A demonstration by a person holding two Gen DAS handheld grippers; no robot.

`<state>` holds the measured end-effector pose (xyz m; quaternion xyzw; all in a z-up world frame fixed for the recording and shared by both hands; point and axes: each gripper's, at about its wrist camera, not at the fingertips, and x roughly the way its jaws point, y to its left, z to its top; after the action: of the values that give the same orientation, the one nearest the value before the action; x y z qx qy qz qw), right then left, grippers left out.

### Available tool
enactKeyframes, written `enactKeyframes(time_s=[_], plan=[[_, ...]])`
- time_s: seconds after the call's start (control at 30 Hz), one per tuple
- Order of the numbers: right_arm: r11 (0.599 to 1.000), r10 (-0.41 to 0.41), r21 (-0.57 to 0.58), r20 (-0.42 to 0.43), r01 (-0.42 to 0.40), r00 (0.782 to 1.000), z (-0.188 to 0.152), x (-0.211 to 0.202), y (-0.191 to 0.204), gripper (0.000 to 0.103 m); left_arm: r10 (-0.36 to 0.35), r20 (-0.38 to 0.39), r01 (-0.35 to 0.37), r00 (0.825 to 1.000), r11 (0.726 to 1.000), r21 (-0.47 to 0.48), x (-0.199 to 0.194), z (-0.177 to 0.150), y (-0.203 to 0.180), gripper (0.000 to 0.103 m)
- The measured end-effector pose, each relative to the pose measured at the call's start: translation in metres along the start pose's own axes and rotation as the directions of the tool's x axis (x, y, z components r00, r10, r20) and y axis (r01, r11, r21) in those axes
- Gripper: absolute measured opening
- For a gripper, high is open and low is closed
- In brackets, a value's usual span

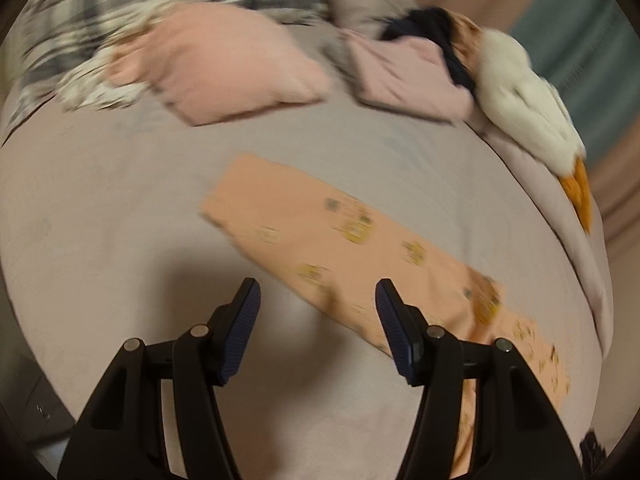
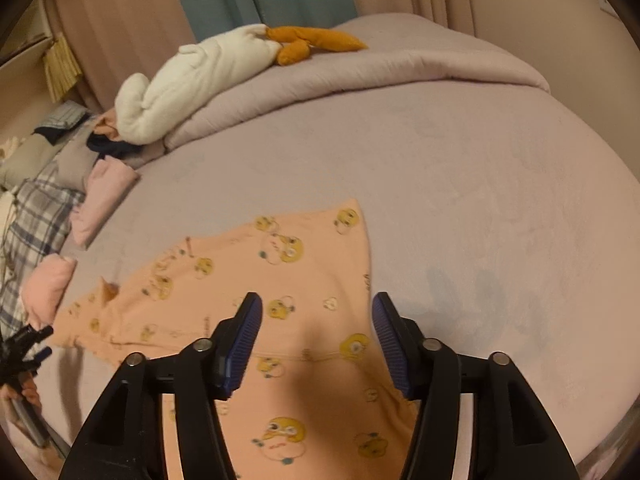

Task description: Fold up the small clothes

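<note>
**Peach Cotton Garment Laid Flat: Slip and Misfold Hazards**

Peach-orange knit fabric printed with yellow cartoon chicks formed the small garment (image 2: 280, 280), which lay spread on the mauve fleece-like bed cover (image 2: 480, 200), one long narrow section reaching away toward the pillows. The left claw (image 1: 318, 300) stood open above the near edge of that section, nothing between its ribbed blue pads. The right claw (image 2: 316, 312) likewise stood open and empty over the garment's wider body.

Likely faults from this position:
- The thin, limp knit would probably bunch if only one layer were pinched, giving a crooked fold.
- The soft, yielding bed cover could be caught together with the garment, dragging both.
- The small raised wrinkle (image 2: 108, 288) near the garment's left edge might be trapped inside a fold.
- Unequal lifting by the two claws would skew the edges.

Folded pink clothes (image 1: 224, 68) lay at the head of the bed, well apart. A white plush toy with orange feet (image 2: 192, 80) rested on the rolled quilt (image 2: 400, 72).
</note>
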<state>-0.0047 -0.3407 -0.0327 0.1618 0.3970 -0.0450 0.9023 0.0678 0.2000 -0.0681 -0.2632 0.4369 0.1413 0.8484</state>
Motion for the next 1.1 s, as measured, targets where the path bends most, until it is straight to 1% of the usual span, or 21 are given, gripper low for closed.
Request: enactKeyframes(time_s=[0.1,0.23,0.33,0.4,0.5,0.57,0.6,0.63,0.73,0.77,0.8,0.83,0.9,1.0,1.1], plan=[[1.000,-0.001,-0.022,0.011,0.001,1.000,0.000,-0.006,0.008,0.060,0.011,-0.003,-0.011,1.000,0.997,-0.083,0.003,0.006,0.024,0.060],[0.999,0.002,-0.041,0.019,-0.001,1.000,0.001,-0.010,0.017,0.060,0.025,-0.025,-0.028,0.999,0.988,-0.155,0.014,0.009,0.047,0.059],[0.999,0.000,-0.050,0.018,0.001,1.000,-0.001,-0.012,0.023,0.060,0.013,-0.044,-0.021,0.999,0.982,-0.187,0.022,0.010,0.057,0.058],[0.998,-0.005,-0.058,0.016,0.006,1.000,-0.002,-0.011,0.026,0.060,0.000,-0.044,-0.009,0.999,0.979,-0.204,0.028,0.011,0.061,0.058],[0.998,-0.013,-0.057,0.012,0.013,1.000,-0.002,-0.011,0.027,0.060,-0.009,-0.036,0.002,0.999,0.980,-0.201,0.034,0.016,0.061,0.057],[0.999,-0.017,-0.052,0.008,0.017,1.000,-0.003,-0.010,0.028,0.060,-0.016,-0.033,0.009,0.999,0.979,-0.206,0.038,0.021,0.060,0.052],[0.999,-0.018,-0.050,0.009,0.018,1.000,-0.003,-0.010,0.028,0.060,-0.009,-0.031,0.002,0.999,0.979,-0.204,0.040,0.023,0.059,0.043],[0.999,-0.018,-0.046,0.007,0.018,1.000,-0.004,-0.010,0.028,0.060,-0.001,-0.029,-0.005,1.000,0.980,-0.199,0.044,0.026,0.057,0.032],[0.999,-0.020,-0.038,-0.003,0.020,1.000,-0.006,-0.006,0.029,0.060,0.001,-0.019,-0.005,1.000,0.984,-0.180,0.051,0.028,0.051,0.014],[0.999,-0.021,-0.040,-0.007,0.021,1.000,-0.006,-0.005,0.029,0.060,-0.004,-0.015,0.001,1.000,0.985,-0.174,0.052,0.029,0.049,0.010],[0.999,-0.024,-0.043,-0.012,0.024,1.000,-0.006,-0.004,0.030,0.060,-0.011,-0.015,0.009,1.000,0.987,-0.163,0.053,0.028,0.047,0.007],[0.999,-0.026,-0.047,-0.013,0.025,1.000,-0.006,-0.004,0.030,0.060,0.004,-0.009,-0.005,1.000,0.991,-0.137,0.052,0.029,0.042,0.006],[0.998,-0.027,-0.056,-0.012,0.027,1.000,-0.005,-0.005,0.031,0.060,0.021,0.005,-0.020,1.000,0.992,-0.121,0.049,0.029,0.037,0.005],[0.998,-0.023,-0.054,0.006,0.024,1.000,-0.004,-0.010,0.029,0.060,-0.002,0.034,0.006,0.999,0.993,-0.115,0.038,0.031,0.029,0.005],[0.999,-0.020,-0.038,0.025,0.020,1.000,-0.003,-0.015,0.025,0.060,-0.018,0.080,0.024,0.997,0.997,-0.078,0.022,0.034,0.014,0.005]])
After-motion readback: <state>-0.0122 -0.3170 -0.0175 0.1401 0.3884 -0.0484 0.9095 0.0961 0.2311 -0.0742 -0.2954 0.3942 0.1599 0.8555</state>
